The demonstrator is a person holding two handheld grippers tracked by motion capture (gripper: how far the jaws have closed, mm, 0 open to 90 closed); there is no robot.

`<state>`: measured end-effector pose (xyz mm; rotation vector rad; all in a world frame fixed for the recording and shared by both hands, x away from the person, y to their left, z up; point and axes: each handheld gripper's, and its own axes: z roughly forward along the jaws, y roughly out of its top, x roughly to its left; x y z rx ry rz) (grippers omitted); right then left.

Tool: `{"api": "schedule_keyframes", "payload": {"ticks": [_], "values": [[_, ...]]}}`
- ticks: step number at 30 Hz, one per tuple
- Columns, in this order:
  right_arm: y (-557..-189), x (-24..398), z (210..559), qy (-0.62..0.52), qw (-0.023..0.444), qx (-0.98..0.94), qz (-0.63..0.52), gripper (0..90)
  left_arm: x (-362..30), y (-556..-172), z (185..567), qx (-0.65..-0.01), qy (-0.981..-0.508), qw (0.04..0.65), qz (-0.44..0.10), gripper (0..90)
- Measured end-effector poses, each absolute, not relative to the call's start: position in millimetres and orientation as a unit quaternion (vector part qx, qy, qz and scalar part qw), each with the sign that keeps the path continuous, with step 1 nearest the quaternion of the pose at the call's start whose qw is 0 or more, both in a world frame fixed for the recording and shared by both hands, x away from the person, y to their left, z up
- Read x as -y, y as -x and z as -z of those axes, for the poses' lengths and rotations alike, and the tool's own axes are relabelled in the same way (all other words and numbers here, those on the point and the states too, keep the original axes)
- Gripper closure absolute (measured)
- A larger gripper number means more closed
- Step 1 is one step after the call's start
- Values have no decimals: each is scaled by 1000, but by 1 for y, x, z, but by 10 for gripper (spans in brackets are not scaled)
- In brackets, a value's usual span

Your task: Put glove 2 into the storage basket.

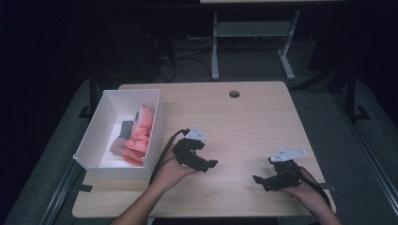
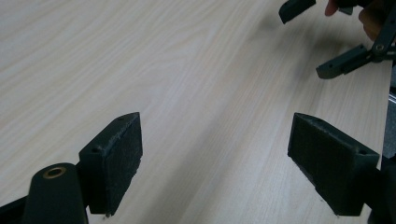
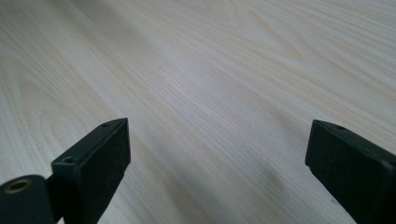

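Near the tabletop's [image 1: 244, 117] front edge, both grippers hover low over bare wood, each held in a hand. The left gripper [image 1: 206, 164] sits just right of the white box [image 1: 105, 123], which stands at the left edge. The right gripper [image 1: 263, 182] is well apart from it, toward the front right corner. Both have their fingers spread wide with nothing between them; the left gripper view shows its pads [image 2: 119, 156] over plain wood, with the other gripper [image 2: 327, 37] farther off, and the right gripper view shows its pads [image 3: 100, 161] over wood too.

The things nearest the work lie inside the box: folded pink cloths [image 1: 140, 136] stacked against its right wall, with a grey piece [image 1: 125, 128] beside them.

Several things could go wrong from here, as I judge it. The box looks light and its right wall stands between the left gripper and the cloths, so a sideways reach could knock the wall and shove or tip the box toward the left edge. Coming in from above seems safer. The cloths are packed close, so wide fingers may pinch more than one, or snag a loose fold and drag the stack out. The left cable [image 1: 162, 154] trails by the box's front corner and could catch there as the hand lifts. The grippers could also bump if both move toward the box together.
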<state>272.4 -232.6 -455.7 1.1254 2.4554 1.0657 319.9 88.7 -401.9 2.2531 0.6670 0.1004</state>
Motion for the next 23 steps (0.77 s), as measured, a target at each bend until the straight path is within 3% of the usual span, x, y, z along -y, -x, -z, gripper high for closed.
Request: {"api": "schedule_keyframes", "payload": {"ticks": [14, 23], "values": [[-273, 231, 459, -384, 121, -842, -359, 65, -89, -306, 444, -241, -899, 362, -51, 160], [-273, 231, 460, -380, 121, -844, -359, 65, -91, -304, 446, -236, -901, 362, -49, 159]]}}
